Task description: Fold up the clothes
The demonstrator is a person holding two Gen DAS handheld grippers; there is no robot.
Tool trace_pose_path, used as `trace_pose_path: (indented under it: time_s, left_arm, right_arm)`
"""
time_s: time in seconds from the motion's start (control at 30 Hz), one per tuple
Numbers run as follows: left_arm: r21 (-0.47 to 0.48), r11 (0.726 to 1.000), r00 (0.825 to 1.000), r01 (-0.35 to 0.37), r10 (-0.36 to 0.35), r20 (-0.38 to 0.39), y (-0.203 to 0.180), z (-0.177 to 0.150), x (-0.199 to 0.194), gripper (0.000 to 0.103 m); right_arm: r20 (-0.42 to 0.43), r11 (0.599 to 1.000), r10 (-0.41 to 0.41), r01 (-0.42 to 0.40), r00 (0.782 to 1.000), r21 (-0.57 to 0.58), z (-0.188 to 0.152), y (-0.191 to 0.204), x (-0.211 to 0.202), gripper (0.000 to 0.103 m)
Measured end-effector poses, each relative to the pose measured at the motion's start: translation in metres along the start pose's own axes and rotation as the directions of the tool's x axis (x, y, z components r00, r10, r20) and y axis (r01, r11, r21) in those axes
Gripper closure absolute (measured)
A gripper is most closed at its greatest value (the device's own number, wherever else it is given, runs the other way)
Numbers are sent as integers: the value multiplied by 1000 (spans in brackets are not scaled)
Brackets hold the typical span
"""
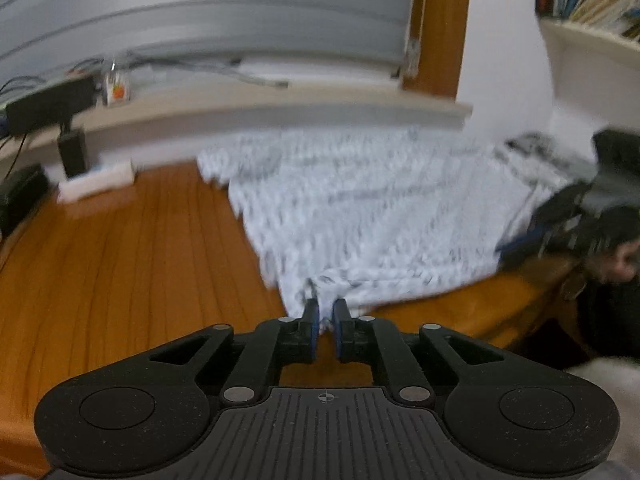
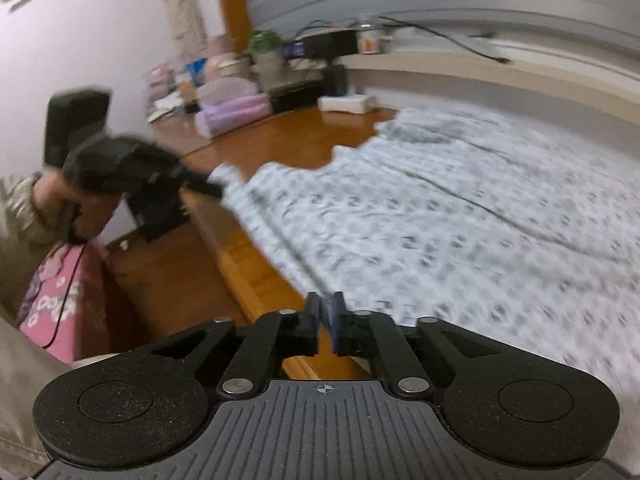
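Garment (image 1: 360,208), a pale printed cloth, is caught at its near edge by both tools and spreads away from them across the wooden table (image 1: 120,248). The left tool (image 1: 325,314) is clenched on a bunched near corner of the garment, cloth visibly pinched between its blue pads. The right tool (image 2: 326,312) is clenched on the same near hem further along, a fold of fabric wedged between its pads. From each tool the cloth runs forward, flat on the table, toward the pale ledge (image 1: 280,108) at the far side. Its long axis appears to lie along the hem between the two tools, so the fold likely means carrying that hem toward the ledge, both hands equally near.
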State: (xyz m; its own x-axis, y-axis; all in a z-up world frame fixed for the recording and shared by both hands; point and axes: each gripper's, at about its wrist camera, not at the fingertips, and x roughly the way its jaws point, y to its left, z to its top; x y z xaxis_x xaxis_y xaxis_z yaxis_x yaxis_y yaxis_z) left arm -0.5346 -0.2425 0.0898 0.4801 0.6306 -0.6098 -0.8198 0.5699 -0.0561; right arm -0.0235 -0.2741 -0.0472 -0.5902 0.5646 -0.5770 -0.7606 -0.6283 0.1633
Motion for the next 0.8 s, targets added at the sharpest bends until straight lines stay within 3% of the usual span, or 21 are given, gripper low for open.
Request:
trace_pose_path:
  time_s: [0.07,0.13,0.2,0.23,0.33,0.43,0.57,0.67,0.73,0.8]
  left_arm:
    - [-17,1000,1000,-12,12,-6,4,-5,3,93]
    - [-43,999,1000,-15,16,18,11,-4,2,85]
    - [-63,998,998,-17,20,56,16,5,-3,83]
    - [-68,998,997,-10,15,70,18,9,-5,83]
    - [-69,998,994,4,4,111,19,26,-6,83]
    - [-50,998,994,26,-21,103,12,40,12,75]
    - [-10,997,996,71,-70,48,-5,57,54,74]
    - [27,995,995,97,-97,14,-24,74,88,74]
    - [42,991,992,126,-126,7,-36,90,109,74]
    - [65,987,989,148,-148,5,-53,106,132,74]
  right_arm:
    - [24,998,-63,63,998,3,-2,-10,-13,74]
    - [50,991,-136,135,989,23,-5,-25,-30,70]
    - [73,976,-217,214,974,47,-9,-42,-45,59]
    - [74,963,-267,263,961,52,-13,-53,-51,58]
    - [58,898,-437,431,898,91,-29,-97,-66,58]
    - [45,786,-606,589,794,189,-47,-143,-91,57]
    - [-34,638,-743,723,668,266,-62,-191,-116,45]
    - [-96,603,-755,744,649,288,-71,-207,-122,44]
    - [-113,582,-772,767,626,269,-77,-207,-126,40]
    - [-137,574,-773,775,619,265,-83,-206,-129,34]
